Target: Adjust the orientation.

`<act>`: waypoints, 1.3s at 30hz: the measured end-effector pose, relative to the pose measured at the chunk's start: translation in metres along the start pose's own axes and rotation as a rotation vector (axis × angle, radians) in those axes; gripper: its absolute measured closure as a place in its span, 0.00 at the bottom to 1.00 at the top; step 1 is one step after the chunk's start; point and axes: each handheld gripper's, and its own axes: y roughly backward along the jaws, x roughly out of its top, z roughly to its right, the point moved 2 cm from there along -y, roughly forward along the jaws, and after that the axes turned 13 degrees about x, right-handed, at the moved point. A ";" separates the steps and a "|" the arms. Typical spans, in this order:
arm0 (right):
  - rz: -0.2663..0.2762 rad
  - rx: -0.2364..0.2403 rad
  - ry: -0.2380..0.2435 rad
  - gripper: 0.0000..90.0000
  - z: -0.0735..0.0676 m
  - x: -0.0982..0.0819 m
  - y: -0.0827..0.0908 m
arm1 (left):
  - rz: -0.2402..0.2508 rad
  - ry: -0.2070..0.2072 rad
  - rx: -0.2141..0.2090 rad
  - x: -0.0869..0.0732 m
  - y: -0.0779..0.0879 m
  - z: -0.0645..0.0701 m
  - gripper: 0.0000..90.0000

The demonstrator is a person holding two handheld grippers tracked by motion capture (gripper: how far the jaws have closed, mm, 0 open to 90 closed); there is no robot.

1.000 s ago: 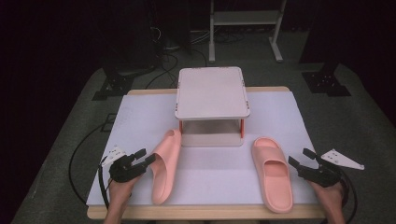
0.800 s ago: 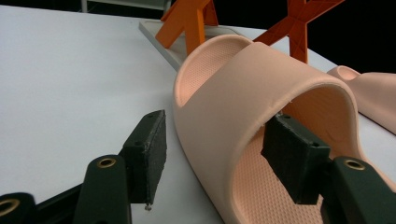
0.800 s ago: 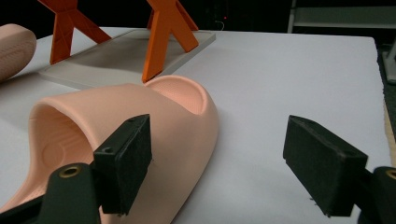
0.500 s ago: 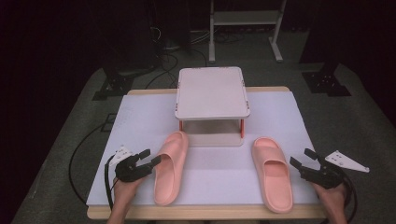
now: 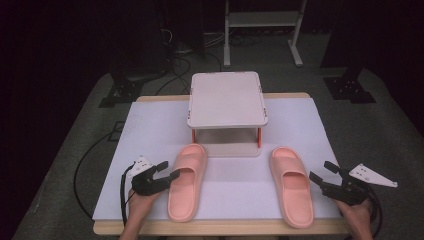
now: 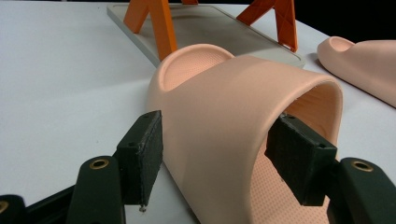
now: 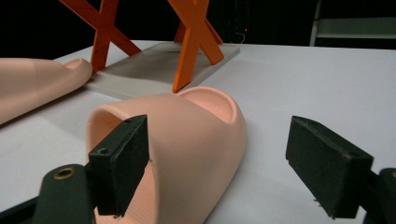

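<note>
Two peach-pink slippers lie toes forward on a white-covered surface [image 5: 150,130], just in front of a small two-tier rack [image 5: 227,97] with orange legs. The left slipper [image 5: 186,181] sits between the spread jaws of the left hand-held gripper [image 5: 167,172]: in the left gripper view one pad [image 6: 142,154] stands at the outer side of the strap and the other [image 6: 299,158] reaches into the strap's opening, bracketing its wall. These jaws have just been opening, and a sliver of space shows at each pad, so the hold reads as released, lined up for a pinch rather than clenched. The right hand-held gripper [image 5: 332,176] waits just beside the right slipper [image 5: 292,186], jaws wide; its own view shows one pad [image 7: 119,161] at the mouth of the strap and the other [image 7: 327,165] well clear over bare surface, grasping nothing. Both tools approach from the heel end, seemingly because the arched strap offers the only thin edge to seize before the pair can be lifted toward the rack.
</note>
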 end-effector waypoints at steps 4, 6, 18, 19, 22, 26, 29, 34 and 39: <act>0.021 0.017 -0.010 0.22 0.000 0.002 0.001 | -0.015 -0.016 -0.002 -0.001 -0.003 0.004 0.40; 0.016 0.026 -0.007 0.22 -0.003 0.001 0.002 | -0.024 -0.032 -0.003 -0.002 -0.005 0.006 0.40; 0.001 0.057 0.015 0.21 -0.014 -0.002 0.004 | -0.046 -0.044 0.021 -0.001 -0.010 0.012 0.48; 0.002 0.061 0.020 0.21 -0.016 -0.002 0.003 | -0.049 -0.050 0.026 -0.001 -0.010 0.012 0.49; -0.019 0.070 0.037 0.21 -0.020 -0.002 0.000 | -0.055 -0.050 0.038 -0.002 -0.010 0.011 0.52; -0.064 0.062 0.047 0.21 -0.024 -0.006 -0.007 | -0.058 -0.046 0.044 -0.002 -0.009 0.011 0.54; -0.087 0.049 0.047 0.21 -0.024 -0.007 -0.010 | -0.055 -0.035 0.043 -0.002 -0.009 0.010 0.56; -0.122 0.028 0.045 0.24 -0.022 -0.011 -0.016 | -0.058 -0.035 0.046 -0.003 -0.008 0.010 0.58; -0.150 0.004 0.034 0.29 -0.019 -0.012 -0.020 | -0.060 -0.031 0.051 -0.004 -0.009 0.009 0.59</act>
